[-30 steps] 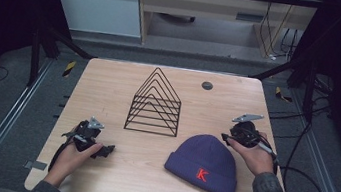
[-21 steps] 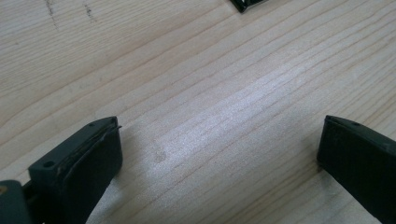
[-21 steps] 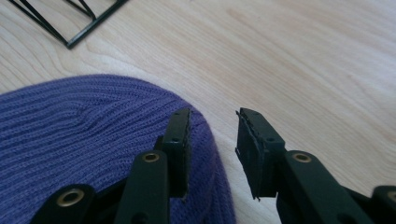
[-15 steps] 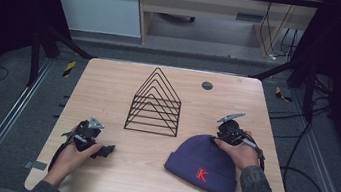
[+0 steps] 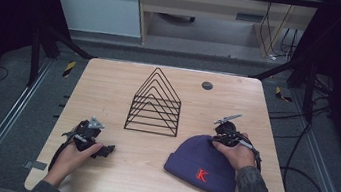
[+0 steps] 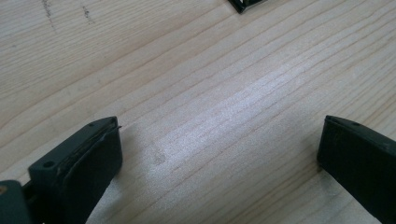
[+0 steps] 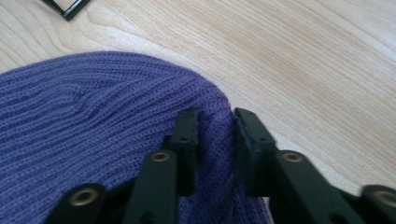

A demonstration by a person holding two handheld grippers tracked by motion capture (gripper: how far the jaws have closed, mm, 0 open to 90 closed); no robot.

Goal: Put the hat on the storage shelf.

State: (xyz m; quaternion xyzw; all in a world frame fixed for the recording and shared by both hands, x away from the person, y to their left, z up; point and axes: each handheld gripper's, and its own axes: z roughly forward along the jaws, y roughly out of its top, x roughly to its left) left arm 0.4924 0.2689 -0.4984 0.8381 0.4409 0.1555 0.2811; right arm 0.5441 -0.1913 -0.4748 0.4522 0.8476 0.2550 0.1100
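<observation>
On the right half of the worktop [image 5: 108,92] lies the purple beanie [image 5: 202,163] — the right gripper [image 7: 212,123] has just been closing its jaws, pinching a fold at the crown edge; the left gripper [image 6: 215,154] rests wide open, well apart.

One mark can be read — a red capital letter "K" [image 5: 202,175], stitched on the folded cuff of the purple knit hat [image 5: 200,156] that lies on the wooden table [image 5: 109,87]. In the high view it sits on the cuff near the table's front edge, slightly tilted. The hat's knit in the right gripper view carries no lettering — just plain ribbing.
</observation>
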